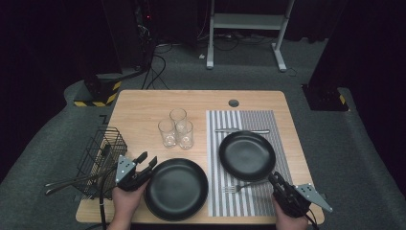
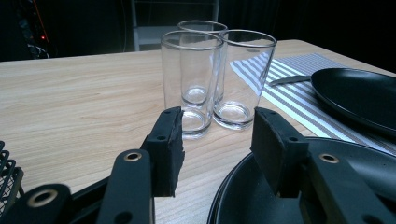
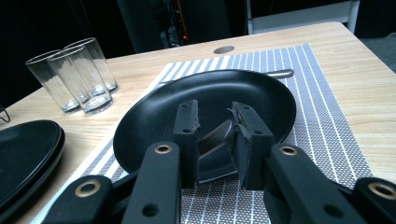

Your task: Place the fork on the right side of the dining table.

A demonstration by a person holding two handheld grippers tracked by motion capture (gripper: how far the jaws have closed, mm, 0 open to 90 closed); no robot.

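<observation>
1. The fork (image 1: 238,187) is being gripped by its handle in the right claw (image 1: 276,179), on the placemat (image 1: 249,120) just beside the plate (image 1: 246,155).
2. The left claw (image 1: 147,160) is being held open, empty, well left of that plate.

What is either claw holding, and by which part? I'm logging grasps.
The right claw grips the silver metal fork by its handle end, tines on the striped placemat. The left claw holds nothing.
</observation>
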